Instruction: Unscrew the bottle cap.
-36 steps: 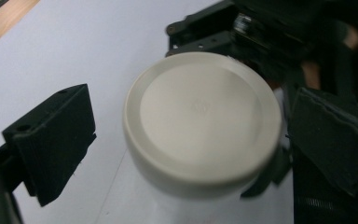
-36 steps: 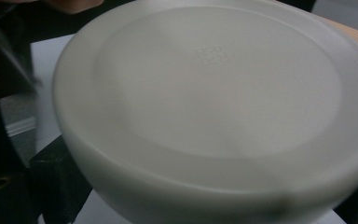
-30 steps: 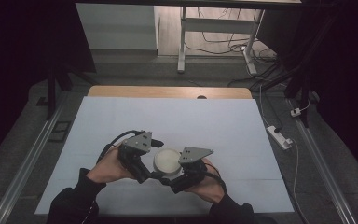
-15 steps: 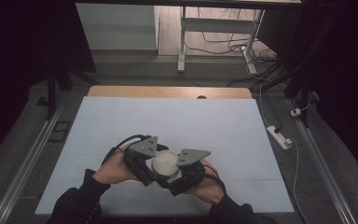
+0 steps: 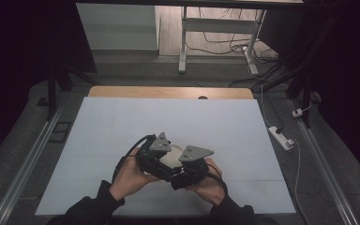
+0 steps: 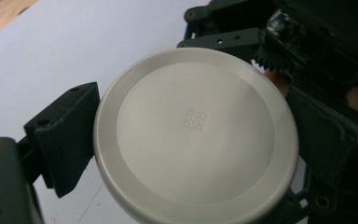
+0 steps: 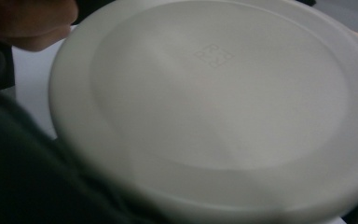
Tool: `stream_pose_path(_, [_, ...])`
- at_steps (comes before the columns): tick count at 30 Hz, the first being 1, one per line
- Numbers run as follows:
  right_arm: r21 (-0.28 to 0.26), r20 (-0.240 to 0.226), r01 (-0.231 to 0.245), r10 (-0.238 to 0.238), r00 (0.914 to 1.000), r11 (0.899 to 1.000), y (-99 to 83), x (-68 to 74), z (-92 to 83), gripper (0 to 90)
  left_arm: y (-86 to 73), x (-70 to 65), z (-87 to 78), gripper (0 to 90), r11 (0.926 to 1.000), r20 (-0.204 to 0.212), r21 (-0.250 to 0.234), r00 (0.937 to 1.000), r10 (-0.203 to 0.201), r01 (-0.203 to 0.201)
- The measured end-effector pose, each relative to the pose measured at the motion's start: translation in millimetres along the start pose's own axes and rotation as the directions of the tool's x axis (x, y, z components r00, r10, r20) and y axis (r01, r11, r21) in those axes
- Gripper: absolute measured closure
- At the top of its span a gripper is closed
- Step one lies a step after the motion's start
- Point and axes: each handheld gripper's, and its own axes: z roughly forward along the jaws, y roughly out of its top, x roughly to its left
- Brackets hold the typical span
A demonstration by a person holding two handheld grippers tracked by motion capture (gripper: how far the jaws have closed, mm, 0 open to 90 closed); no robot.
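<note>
A white round disc (image 5: 171, 157), with a raised rim and a small square mark embossed at its centre (image 6: 196, 120), sits between my two grippers near the table's front edge. My left gripper (image 5: 155, 154) holds it from the left: one black finger (image 6: 67, 135) presses on the rim and the other jaw is on the far side. My right gripper (image 5: 187, 165) meets it from the right. In the right gripper view the disc (image 7: 214, 107) is very close and blurred, with a dark jaw over its lower left rim. A thumb (image 7: 28, 23) shows at the top left.
The white table cover (image 5: 168, 122) stretches wide ahead and to both sides, with a wooden strip (image 5: 168, 92) at the far edge. A power strip (image 5: 280, 137) lies on the floor to the right. Metal rails (image 5: 23, 168) run along both sides.
My left gripper has moved right and closed in on the disc. The right gripper and the disc have hardly shifted.
</note>
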Motion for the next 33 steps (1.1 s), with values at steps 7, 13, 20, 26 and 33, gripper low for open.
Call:
stream_pose_path(7, [-0.016, -0.028, -0.010, 0.009, 0.9996, 1.000, 0.3, -1.5, -1.9, 6.2, 0.0, 11.6, -17.4, 3.0, 0.9973, 0.074, -0.060, 0.9961, 0.047, -0.043])
stream_pose_path(13, [-0.030, -0.094, -0.003, 0.000, 0.9956, 1.000, 0.3, -2.3, -4.5, 6.2, -9.0, 25.6, -33.6, 2.4, 0.9826, 0.160, -0.071, 0.9703, 0.181, -0.172])
stream_pose_path(20, [-0.051, -0.202, 0.048, -0.058, 0.9777, 0.998, 2.4, 6.3, -4.9, 6.2, -23.1, 36.2, -32.2, 6.2, 0.9536, 0.340, -0.128, 0.8913, 0.300, -0.273])
stream_pose_path(26, [-0.055, -0.238, 0.092, -0.103, 0.9658, 0.994, 3.5, 15.0, -3.8, 6.2, -25.2, 30.6, -26.8, 7.9, 0.9385, 0.368, -0.137, 0.8635, 0.345, -0.317])
stream_pose_path(33, [-0.022, -0.140, 0.052, -0.055, 0.9886, 0.998, 2.6, 8.0, -2.9, 6.2, -20.3, 28.5, -16.1, 8.0, 0.9706, 0.271, -0.099, 0.9327, 0.238, -0.219])
